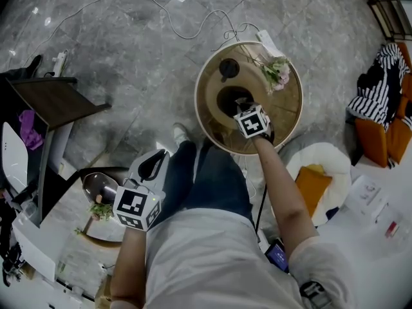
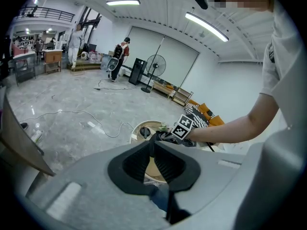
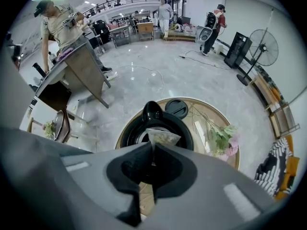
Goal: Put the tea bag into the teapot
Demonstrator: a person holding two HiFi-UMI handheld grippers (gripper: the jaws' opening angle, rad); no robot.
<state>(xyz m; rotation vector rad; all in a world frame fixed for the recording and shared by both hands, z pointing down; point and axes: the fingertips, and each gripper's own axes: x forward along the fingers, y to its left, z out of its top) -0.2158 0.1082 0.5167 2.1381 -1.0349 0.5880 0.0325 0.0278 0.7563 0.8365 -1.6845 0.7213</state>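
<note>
Right claw: my right claw [image 3: 153, 150] is narrowed almost to a slit, and its tips pinch the lower corner of the tea bag [image 3: 163, 137]. The rest of the bag stands free beyond the tips.
Why held that way: a grip on one corner leaves the bulk of the bag hanging clear, so I judge it will fall away cleanly when I let go, not catch on the pads.
Tea bag position: it hangs directly over the open mouth of the teapot [image 3: 182, 128], above the rim and not yet inside.
Teapot: it stands upright on the round tabletop [image 3: 206, 110] with its opening facing up at me, which is why I hold the claw pointing steeply down at it.
Lid: the lid [image 3: 176, 108] lies flat on the tabletop just beyond the pot, apart from it, so the mouth is unobstructed.
Flowers: the flowers [image 3: 221, 139] lie to the right of the pot, clear of my drop line.
Left claw: my left claw [image 2: 153, 150] is closed on nothing. I hold it low by my lap, well away from the tabletop, so it stays out of the right arm's way.
Step in hand: I judge this to be the release point, with the bag lined up and only the drop left.
Risk: the bag sits toward the near edge of the opening, so it could land on the rim.
</note>
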